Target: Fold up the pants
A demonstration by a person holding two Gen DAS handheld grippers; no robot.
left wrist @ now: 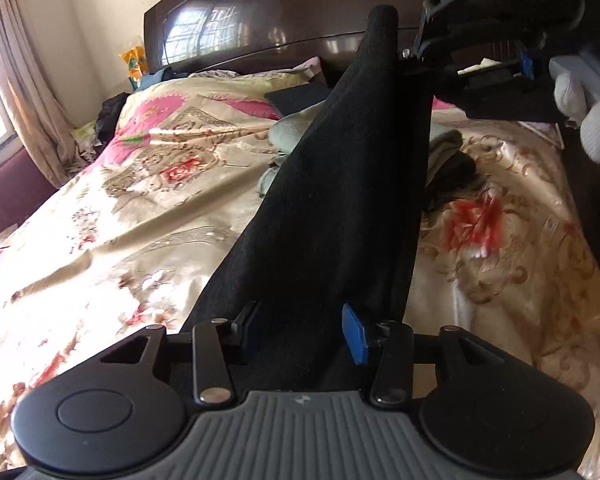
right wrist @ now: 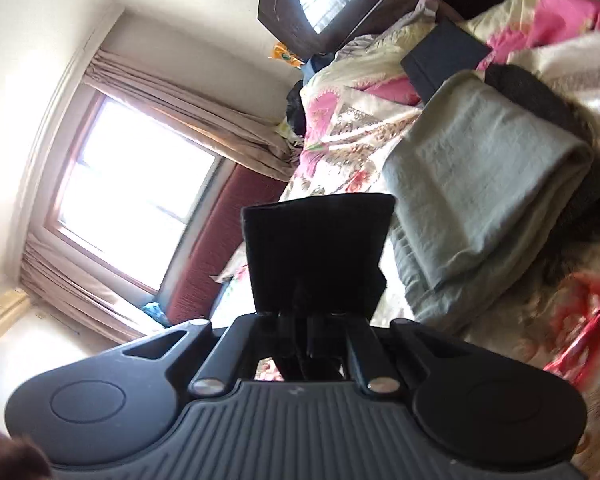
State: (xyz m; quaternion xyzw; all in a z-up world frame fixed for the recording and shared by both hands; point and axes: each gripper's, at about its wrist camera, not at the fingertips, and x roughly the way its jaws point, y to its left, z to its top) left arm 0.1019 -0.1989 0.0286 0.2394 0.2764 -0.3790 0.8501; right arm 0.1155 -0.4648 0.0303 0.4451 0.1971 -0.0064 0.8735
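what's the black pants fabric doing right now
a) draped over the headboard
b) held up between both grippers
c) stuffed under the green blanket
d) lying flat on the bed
b, the pants stretch from the left gripper up to the right gripper, lifted off the bed.

The pants (left wrist: 340, 184) are black, lifted off the bed as a taut band running from 6 o'clock up to 1 o'clock, with one end (right wrist: 320, 248) folded over and upright.
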